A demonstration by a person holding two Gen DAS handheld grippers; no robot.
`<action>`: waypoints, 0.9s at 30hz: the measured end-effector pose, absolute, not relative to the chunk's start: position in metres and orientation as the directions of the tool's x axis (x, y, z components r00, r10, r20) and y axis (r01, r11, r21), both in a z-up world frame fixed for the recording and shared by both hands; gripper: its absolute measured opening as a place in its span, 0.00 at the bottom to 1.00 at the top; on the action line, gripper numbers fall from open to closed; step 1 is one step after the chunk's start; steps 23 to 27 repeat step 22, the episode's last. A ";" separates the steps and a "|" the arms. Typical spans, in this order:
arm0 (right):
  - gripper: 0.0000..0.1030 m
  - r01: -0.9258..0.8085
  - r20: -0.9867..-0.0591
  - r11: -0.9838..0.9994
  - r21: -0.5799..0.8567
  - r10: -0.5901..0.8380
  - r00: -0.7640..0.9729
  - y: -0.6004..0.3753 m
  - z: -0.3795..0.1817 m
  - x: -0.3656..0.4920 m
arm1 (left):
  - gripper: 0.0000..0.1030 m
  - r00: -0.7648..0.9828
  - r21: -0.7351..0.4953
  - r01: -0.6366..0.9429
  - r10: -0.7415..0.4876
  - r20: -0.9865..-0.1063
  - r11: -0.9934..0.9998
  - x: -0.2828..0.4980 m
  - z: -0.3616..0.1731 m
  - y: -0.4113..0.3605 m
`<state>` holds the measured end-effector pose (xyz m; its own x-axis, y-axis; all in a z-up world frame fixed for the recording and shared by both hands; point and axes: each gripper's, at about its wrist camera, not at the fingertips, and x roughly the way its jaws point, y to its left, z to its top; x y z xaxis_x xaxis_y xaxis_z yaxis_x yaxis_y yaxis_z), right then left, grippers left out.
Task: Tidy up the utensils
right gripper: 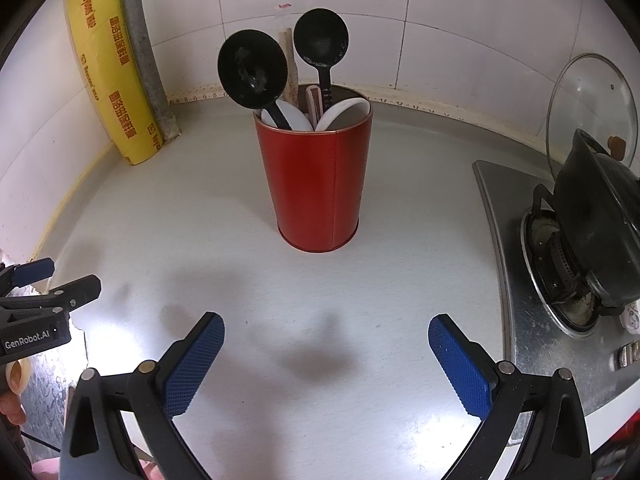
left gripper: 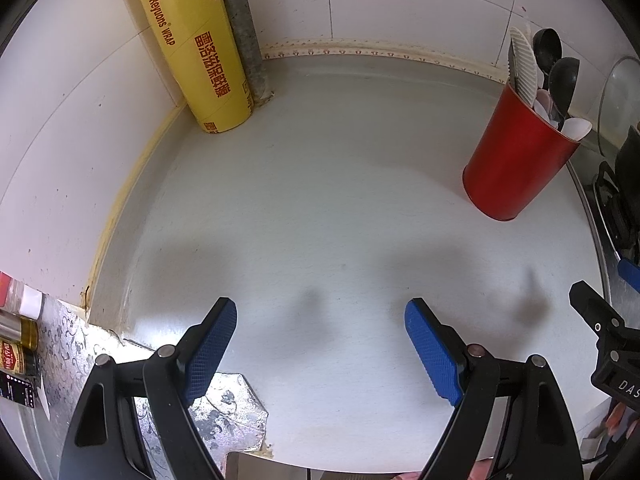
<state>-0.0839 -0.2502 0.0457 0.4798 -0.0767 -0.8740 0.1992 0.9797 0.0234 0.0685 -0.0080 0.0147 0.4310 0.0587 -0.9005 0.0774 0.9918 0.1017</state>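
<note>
Both tongs, left tongs (left gripper: 320, 348) and right tongs (right gripper: 326, 360), gape wide and empty over the bare worktop (right gripper: 248, 240). Beyond the right tongs stands the red holder (right gripper: 320, 184), utensils (right gripper: 252, 68) upright inside (ladles, spoons).

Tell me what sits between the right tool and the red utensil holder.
Nothing: in the right wrist view, only bare grey countertop with shadows lies between the right tool and the red utensil holder.

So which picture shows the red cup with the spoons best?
The right wrist view. There the red cup stands upright in the middle, whole from rim to base, with both black ladles clearly sticking out. In the left wrist view the same cup sits off at the right edge and looks tilted.
</note>
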 end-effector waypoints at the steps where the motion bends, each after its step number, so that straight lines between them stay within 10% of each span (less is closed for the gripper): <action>1: 1.00 0.200 -0.874 0.980 0.023 -0.077 0.479 -0.249 0.046 -0.084 | 0.84 0.431 0.102 0.077 0.059 -0.900 0.992 0.068 0.015 -0.008; 27: 1.00 0.193 -0.874 0.981 0.011 -0.084 0.478 -0.244 0.045 -0.081 | 0.84 0.437 0.081 0.066 0.044 -0.898 0.995 0.067 0.013 -0.001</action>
